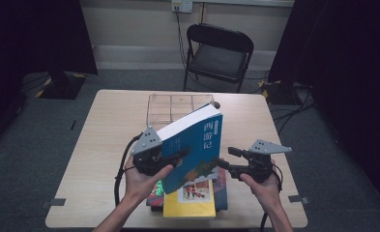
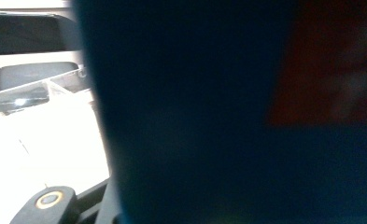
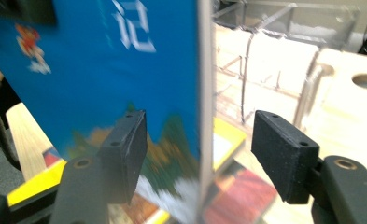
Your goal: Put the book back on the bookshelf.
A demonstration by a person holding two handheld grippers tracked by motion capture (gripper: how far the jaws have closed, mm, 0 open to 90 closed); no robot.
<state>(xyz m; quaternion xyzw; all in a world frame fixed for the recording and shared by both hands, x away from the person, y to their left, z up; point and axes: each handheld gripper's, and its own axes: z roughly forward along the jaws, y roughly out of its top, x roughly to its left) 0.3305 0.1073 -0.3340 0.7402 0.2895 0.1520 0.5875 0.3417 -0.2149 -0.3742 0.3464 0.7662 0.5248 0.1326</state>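
My left gripper [image 1: 170, 157] is clamped on the lower left part of the blue book [image 1: 195, 145], one jaw lying across the front cover, and it holds the book clear of the table [image 1: 105, 135]. My right gripper [image 1: 224, 162] has its jaws spread around the book's right edge; in the right gripper view the pads stand apart with that edge [image 3: 204, 93] between them, the left pad against or just off the cover and the right pad clear of it. No earlier picture lets me judge more of that grip.

The high view gives the whole book: it stands tilted, its long axis running from the low end near my hands up and away to the right, page block facing up and to the left, cover with white characters facing me. The left gripper view gives what the high view cannot, how close the cover [image 2: 195, 116] sits to that camera: a dark blue blur, with the clear tray [image 2: 36, 91] at the left.

Under the lifted book lie a yellow book [image 1: 190, 205] and a red one [image 1: 221, 186], stacked at the table's near edge. Beyond it sits the clear tray [image 1: 178, 104], and behind the table a black folding chair [image 1: 219, 53].
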